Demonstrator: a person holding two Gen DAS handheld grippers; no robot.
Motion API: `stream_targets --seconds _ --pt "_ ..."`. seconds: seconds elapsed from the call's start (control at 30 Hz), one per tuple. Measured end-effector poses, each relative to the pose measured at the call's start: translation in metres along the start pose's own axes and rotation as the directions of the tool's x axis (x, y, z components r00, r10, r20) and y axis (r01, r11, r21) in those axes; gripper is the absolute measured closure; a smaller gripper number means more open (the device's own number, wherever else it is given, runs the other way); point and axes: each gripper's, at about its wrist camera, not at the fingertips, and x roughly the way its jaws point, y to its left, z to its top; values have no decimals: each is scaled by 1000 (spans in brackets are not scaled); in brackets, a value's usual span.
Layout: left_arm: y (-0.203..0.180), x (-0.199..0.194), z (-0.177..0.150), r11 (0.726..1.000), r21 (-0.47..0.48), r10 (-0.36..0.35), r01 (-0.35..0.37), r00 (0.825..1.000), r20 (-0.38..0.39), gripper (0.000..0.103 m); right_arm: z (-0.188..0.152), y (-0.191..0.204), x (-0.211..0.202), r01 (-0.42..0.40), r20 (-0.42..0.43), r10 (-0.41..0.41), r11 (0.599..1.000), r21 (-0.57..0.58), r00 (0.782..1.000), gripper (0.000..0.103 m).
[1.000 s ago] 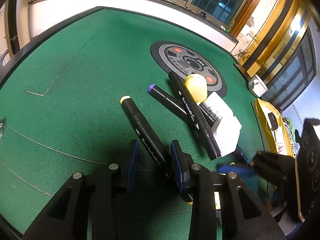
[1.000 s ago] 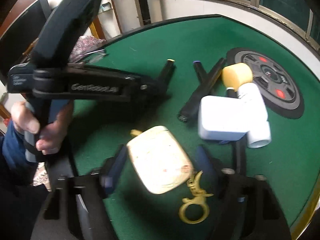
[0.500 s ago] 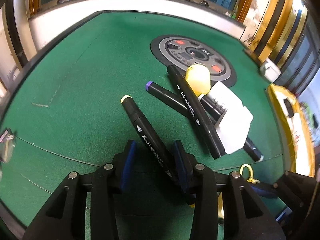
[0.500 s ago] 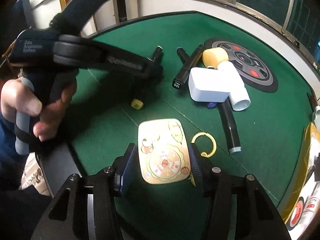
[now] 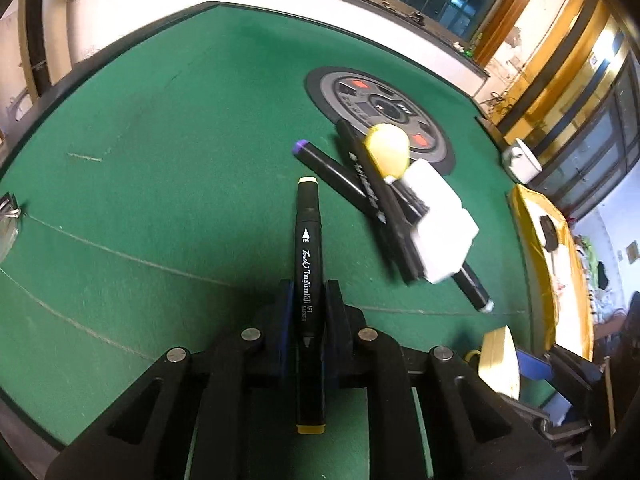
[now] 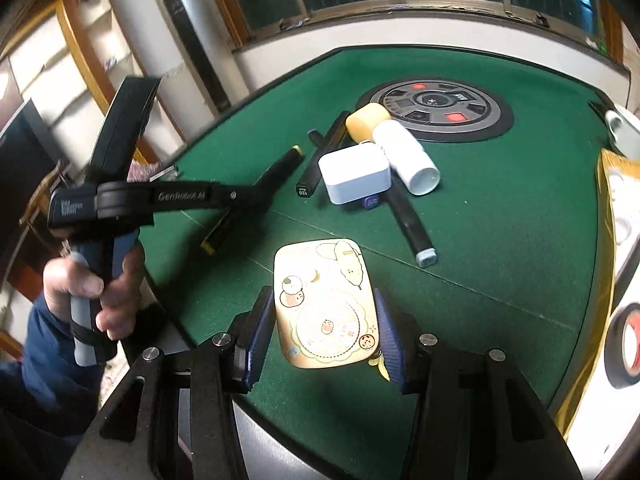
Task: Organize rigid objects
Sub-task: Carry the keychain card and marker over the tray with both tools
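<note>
Left grip: now the left hand-held gripper [image 5: 307,304] is clamped on a black art marker [image 5: 307,264]; its jaws have just been closing, and the pads press the barrel near its middle.
Marker's lie: the barrel runs straight out along the fingers, pale cap forward, yellow end back toward the wrist.
Right grip: the right hand-held gripper [image 6: 320,334] holds a cream cartoon-printed card-like tag [image 6: 326,300] by its two long edges; its jaws have just been closing too, and a gold clasp peeps out beside the right pad.
Doing it well: I would judge both holds sound. The marker is gripped near its balance point, so lift it level and avoid swinging the long end into the heap. The tag is thin and rigid, so squeeze no harder and set it down flat.
Heap beyond: well ahead of both grippers lie two more black markers [image 5: 360,176], crossed, under a white rounded box [image 6: 356,176] and a white tube with a yellow cap [image 6: 396,148].
Stray marker: another, pale-tipped, lies apart to the right [image 6: 408,224].
Surfaces: the counter [image 5: 160,120] is green felt, soft and gripping; the marker barrels are smooth plastic; a round grey control disc [image 6: 436,112] is set in the felt.
Person: a hand [image 6: 96,280] in a blue sleeve holds the left tool's handle.
</note>
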Motion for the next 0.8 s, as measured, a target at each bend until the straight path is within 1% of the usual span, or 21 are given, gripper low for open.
stream_targets --seconds 0.13,0.2,0.3,0.37,0.47,0.6,0.7,0.8 --pt "-9 -15 -2 999 13 -35 35 999 27 91 1 -11 -11 -28 38 26 999 47 999 59" --pt "-17 -24 -1 998 21 -66 65 997 37 91 0 -15 -19 -36 63 32 998 58 997 59" --pt "-36 -37 1 993 60 -105 102 993 56 91 1 -22 -31 -51 104 42 995 84 994 59" --pt "-48 -41 1 989 86 -123 118 991 58 91 0 -27 -40 -60 131 46 993 102 990 59" --pt "-71 -45 3 979 124 -171 164 984 46 91 0 -36 -56 -62 168 39 989 136 985 59" --pt "-102 -47 1 962 159 -232 223 972 38 91 -2 -54 -79 -40 220 0 983 177 975 59" --pt "-132 -42 -1 942 184 -287 280 958 14 91 -7 -65 -96 33 248 -84 979 202 965 59" --pt "-161 -39 -5 920 220 -328 324 944 -16 91 -12 -77 -112 67 273 -134 968 243 953 59"
